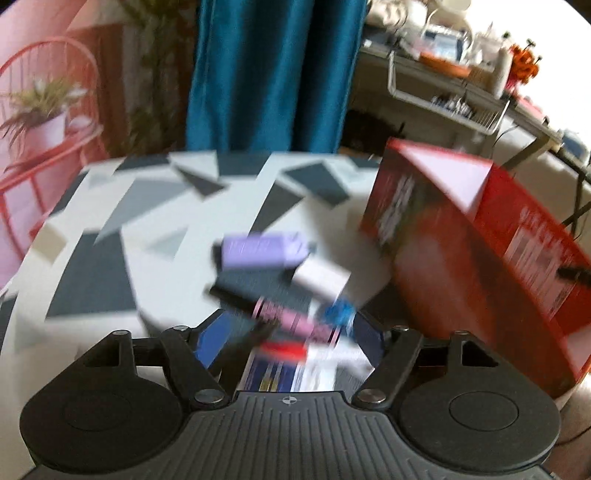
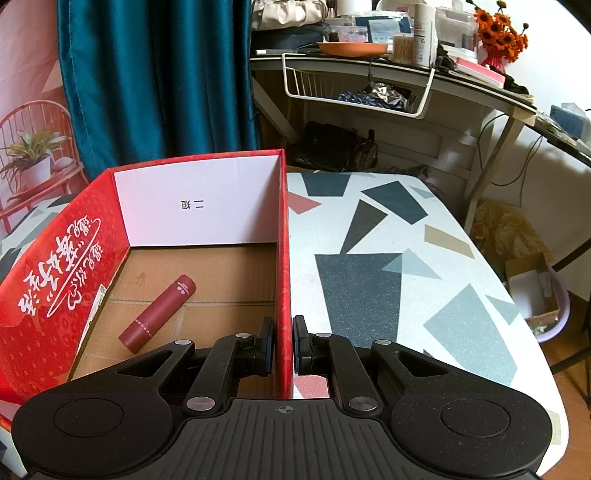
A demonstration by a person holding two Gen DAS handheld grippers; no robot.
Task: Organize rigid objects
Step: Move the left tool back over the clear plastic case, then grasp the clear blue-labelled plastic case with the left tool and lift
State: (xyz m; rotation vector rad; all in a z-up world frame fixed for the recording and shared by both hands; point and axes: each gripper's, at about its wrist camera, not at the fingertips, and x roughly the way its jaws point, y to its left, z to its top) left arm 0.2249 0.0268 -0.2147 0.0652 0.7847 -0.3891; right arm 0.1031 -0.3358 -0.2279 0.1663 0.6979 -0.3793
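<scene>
The left wrist view is blurred. My left gripper (image 1: 290, 339) stands open wide over a pile of small items on the patterned table (image 1: 155, 206): a purple box (image 1: 264, 251), a white box (image 1: 321, 277), a black pen (image 1: 236, 299), a pink packet (image 1: 295, 321), a small blue piece (image 1: 340, 312) and a blue-and-white printed pack (image 1: 288, 376). Its pads press on none of them. The red carton (image 1: 480, 258) stands to the right of the pile. My right gripper (image 2: 283, 343) is shut on the right wall of the red carton (image 2: 55, 295). A maroon tube (image 2: 159, 314) lies on the carton's floor.
Right of the carton the patterned table (image 2: 406, 258) runs to a rounded edge. Behind it stand a blue curtain (image 2: 155, 74), a cluttered desk with a white wire basket (image 2: 354, 92), and orange flowers (image 2: 498, 33). A cardboard box in a tub (image 2: 535, 295) sits on the floor.
</scene>
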